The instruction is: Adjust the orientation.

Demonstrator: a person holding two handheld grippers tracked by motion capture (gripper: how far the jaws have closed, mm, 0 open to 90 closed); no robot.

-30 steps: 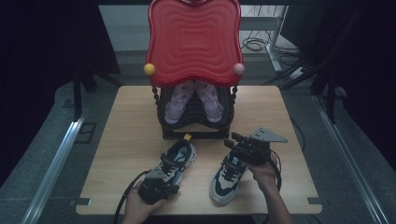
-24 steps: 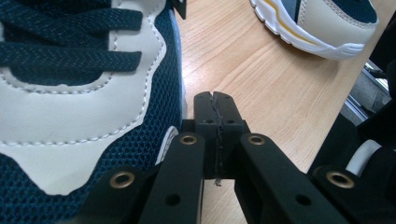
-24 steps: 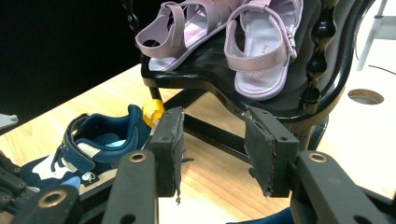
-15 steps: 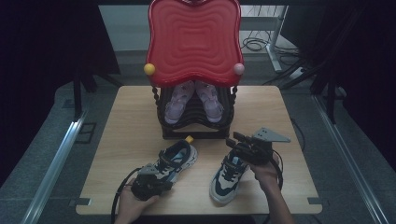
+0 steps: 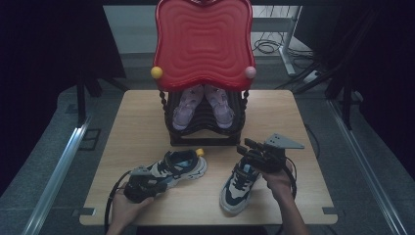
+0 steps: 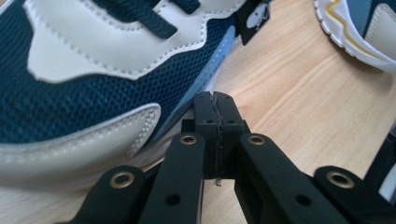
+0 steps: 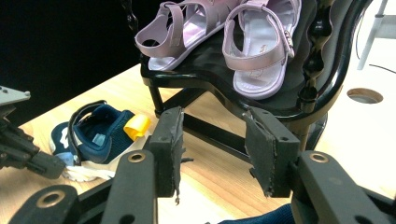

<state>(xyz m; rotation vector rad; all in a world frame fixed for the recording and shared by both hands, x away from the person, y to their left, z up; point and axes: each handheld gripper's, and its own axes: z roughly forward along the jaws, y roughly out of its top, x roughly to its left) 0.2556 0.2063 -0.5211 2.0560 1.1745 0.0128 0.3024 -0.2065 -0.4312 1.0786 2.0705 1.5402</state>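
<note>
Sneaker (image 6: pixel 84 79) just left of closed, empty left tool (image 6: pixel 215 109); right tool (image 7: pixel 212 140) open, empty.

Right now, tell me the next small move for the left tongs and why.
Probably open them. The left tongs are closed on nothing, their tips beside the sole of the navy sneaker on the table. Opened and nudged toward the shoe's side, they could take hold. The right tongs are open above the other sneaker.

Both grippers are matte black plastic; the left gripper (image 6: pixel 215 105) has brass-ringed pivot holes along its linkage arms. The right gripper (image 7: pixel 212 149) has worn, frayed pads; a grey three-cornered plate tops it; black cables trail from each.
</note>
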